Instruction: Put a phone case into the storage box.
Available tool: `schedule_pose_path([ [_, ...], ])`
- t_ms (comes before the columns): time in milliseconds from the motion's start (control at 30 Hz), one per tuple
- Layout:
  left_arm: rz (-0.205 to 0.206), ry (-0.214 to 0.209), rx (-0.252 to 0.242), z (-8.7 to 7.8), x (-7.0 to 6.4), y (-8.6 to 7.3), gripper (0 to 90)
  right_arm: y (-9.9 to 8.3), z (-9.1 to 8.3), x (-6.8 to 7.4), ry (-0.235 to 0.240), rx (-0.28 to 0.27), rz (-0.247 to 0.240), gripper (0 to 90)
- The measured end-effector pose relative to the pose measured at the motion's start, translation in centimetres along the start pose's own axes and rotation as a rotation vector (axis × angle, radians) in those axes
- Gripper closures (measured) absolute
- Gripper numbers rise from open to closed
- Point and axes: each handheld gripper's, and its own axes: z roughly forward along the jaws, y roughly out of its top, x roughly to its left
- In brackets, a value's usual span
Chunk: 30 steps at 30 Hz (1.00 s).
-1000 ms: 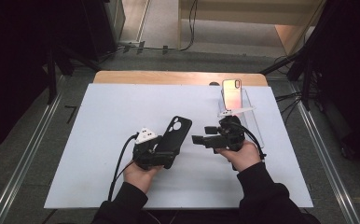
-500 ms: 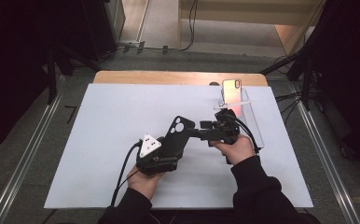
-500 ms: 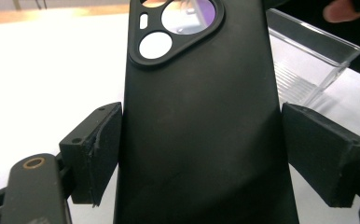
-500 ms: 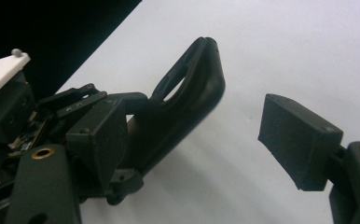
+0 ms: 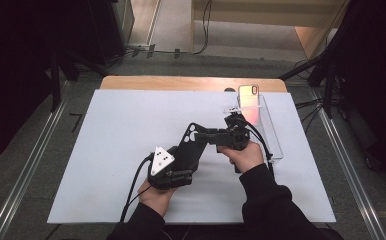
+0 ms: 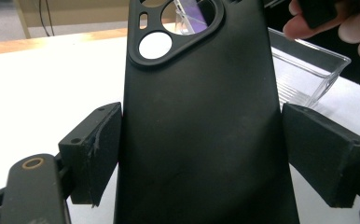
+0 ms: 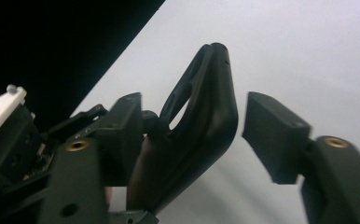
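Note:
A black phone case with a camera cut-out is tilted up off the white table. My left gripper is shut on its lower part, and its pads press both long edges of the case. My right gripper comes in from the right, open, with its jaws straddling the case's upper end. One jaw lies against the case and the other pad stands a small gap off. A phone with a pinkish screen leans upright at the back right.
A clear plastic tray runs along the right side of the table and holds the phone at its far end; its wall is just beyond the case. Bare white table lies to the left and front. Cables trail from both grippers.
My right gripper has moved left toward the case, and its jaws now sit around the case's top end. The left gripper has shifted slightly toward the middle with the case.

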Motion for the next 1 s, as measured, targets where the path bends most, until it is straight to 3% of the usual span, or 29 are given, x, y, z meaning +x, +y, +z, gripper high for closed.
schedule_pose_path([
  [133, 0.001, -0.002, -0.007, 0.0, -0.1, 0.0, 15.8, 0.1, 0.0, -0.2, 0.036, 0.0, 0.059, 63.7],
  [300, -0.007, -0.026, -0.02, 0.1, -0.2, 0.1, 15.3, 0.4, -0.5, -0.6, 0.101, 0.025, 0.139, 74.2],
  [633, -0.013, -0.067, -0.034, -0.1, -0.3, 0.7, 13.4, 0.5, -1.5, 0.7, 0.13, -0.012, 0.106, 76.9],
  [867, -0.014, -0.068, 0.069, 0.4, -0.6, 1.4, 12.8, 0.6, -1.6, 1.1, 0.121, 0.014, 0.077, 77.1],
  [1000, -0.038, -0.109, 0.108, 0.3, -0.2, 1.7, 12.9, 0.6, -1.7, 1.1, 0.091, 0.019, 0.05, 77.0],
])
